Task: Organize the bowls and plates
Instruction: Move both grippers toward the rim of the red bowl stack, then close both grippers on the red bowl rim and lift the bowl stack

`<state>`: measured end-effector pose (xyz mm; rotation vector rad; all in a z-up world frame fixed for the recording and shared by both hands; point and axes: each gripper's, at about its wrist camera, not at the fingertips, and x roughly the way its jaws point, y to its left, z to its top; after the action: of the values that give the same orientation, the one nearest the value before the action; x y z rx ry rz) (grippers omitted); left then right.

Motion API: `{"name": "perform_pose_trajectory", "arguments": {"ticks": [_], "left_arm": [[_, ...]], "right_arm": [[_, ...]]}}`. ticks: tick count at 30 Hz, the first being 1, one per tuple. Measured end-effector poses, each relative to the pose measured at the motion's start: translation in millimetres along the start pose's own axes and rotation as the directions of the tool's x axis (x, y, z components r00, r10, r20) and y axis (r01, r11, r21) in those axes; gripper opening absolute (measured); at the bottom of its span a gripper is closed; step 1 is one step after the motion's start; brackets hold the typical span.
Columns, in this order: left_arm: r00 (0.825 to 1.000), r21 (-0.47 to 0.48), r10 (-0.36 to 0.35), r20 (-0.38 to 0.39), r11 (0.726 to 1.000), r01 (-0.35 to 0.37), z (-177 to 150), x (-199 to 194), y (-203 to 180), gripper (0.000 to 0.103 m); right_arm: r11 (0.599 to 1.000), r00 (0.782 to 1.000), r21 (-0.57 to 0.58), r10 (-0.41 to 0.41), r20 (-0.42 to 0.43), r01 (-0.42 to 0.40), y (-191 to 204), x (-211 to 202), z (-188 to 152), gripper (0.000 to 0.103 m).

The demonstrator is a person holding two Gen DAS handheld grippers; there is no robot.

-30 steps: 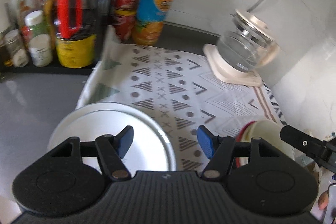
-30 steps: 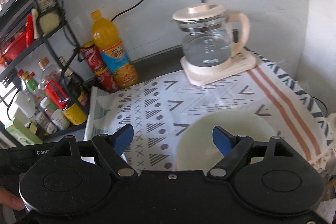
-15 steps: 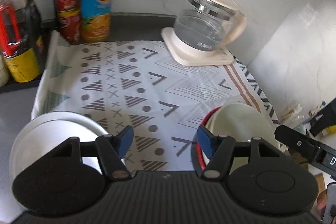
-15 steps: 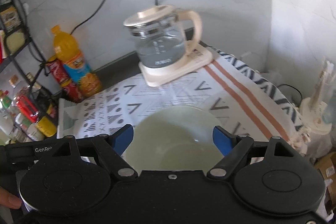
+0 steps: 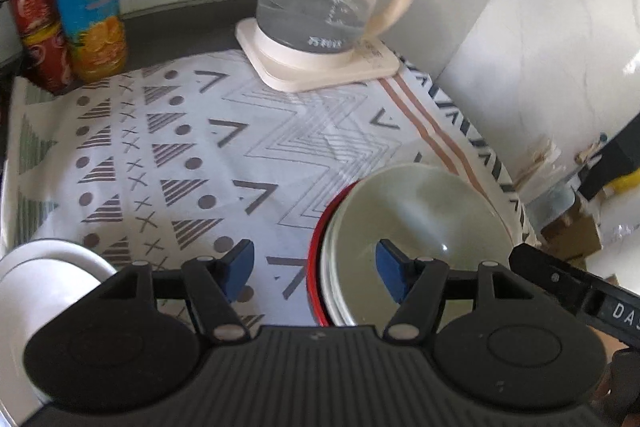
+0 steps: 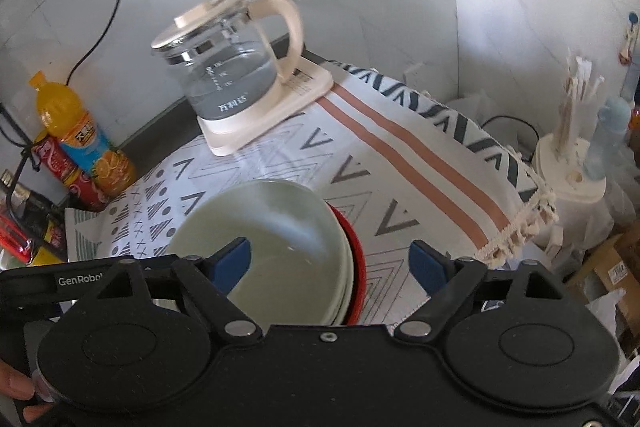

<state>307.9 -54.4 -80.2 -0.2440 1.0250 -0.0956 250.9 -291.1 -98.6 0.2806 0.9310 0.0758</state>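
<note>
You are bracketing the bowl (image 6: 264, 243) rim with both grippers, left (image 5: 312, 269) and right (image 6: 330, 263), released; the right's jaws have just been widening; risking tipping it off the red dish (image 6: 356, 267).

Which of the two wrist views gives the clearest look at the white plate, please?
The left wrist view: the white plate lies at its lower left, partly hidden by the left gripper. The right wrist view does not clearly show it.

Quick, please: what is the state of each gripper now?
Left gripper: open, holding nothing.
Right gripper: open, jaws just opening wider, either side of the bowl rim, not gripping it.
</note>
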Motion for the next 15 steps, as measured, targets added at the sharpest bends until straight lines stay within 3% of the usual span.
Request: {"name": "perform_pose_trajectory", "arguments": {"ticks": [4, 12, 15], "left_arm": [[0.999, 0.025, -0.013, -0.039, 1.0, 0.014, 2.6, 14.2, -5.1, 0.084], [0.992, 0.036, -0.023, -0.121, 0.999, 0.027, 1.3, 41.9, -6.1, 0.09], [0.993, 0.027, -0.004, -0.12, 1.0, 0.007, 0.6, 46.7, -2.7, 0.09]], "right_arm": [[1.0, 1.0, 0.021, -0.005, -0.015, 0.005, -2.8, 9.2, -1.3, 0.102], [0.998, 0.996, 0.055, -0.026, -0.089, 0.031, -7.9, 33.4, -12.2, 0.103], [0.997, 0.993, 0.059, -0.04, -0.109, 0.047, -8.0, 39.9, -17.9, 0.103]]}}
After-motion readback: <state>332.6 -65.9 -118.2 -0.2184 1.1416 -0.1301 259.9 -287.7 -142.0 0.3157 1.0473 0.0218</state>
